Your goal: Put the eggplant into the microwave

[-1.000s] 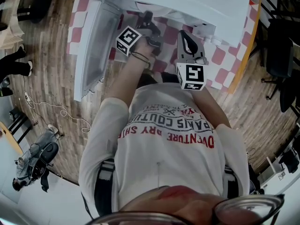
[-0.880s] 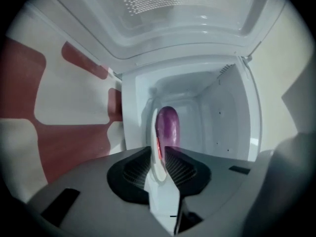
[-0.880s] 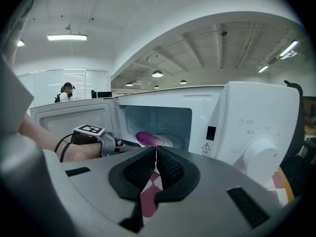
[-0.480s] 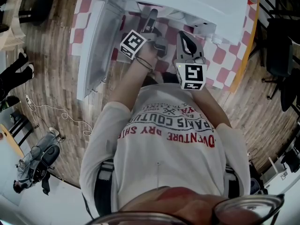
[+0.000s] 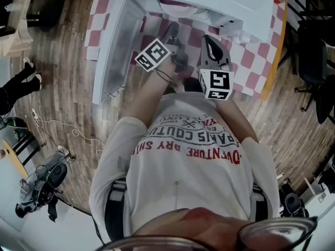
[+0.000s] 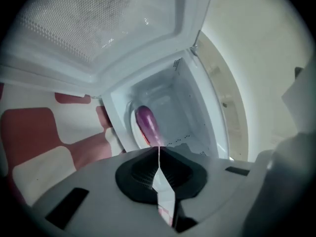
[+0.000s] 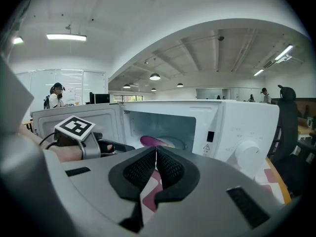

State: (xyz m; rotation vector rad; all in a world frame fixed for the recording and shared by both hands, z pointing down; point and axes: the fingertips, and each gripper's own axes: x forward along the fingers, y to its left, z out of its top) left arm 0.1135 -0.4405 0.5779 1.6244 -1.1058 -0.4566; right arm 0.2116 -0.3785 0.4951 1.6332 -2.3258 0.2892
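Since the long purple eggplant (image 6: 148, 125) already lies inside the white microwave (image 7: 237, 127), only a clean withdrawal remains.
Head view: the left gripper (image 5: 172, 33) is at the cavity mouth, and the open door (image 5: 112, 51) is near the red-checked worktop's (image 5: 251, 61) left edge. Left gripper view: the fingers (image 6: 143, 174) have just closed on nothing, so back straight out. Right gripper view: the right gripper (image 7: 156, 152) is shut and empty.

Glossy purple eggplant (image 6: 147, 125); smooth white microwave (image 7: 237, 127); wood-plank floor (image 5: 57, 77)
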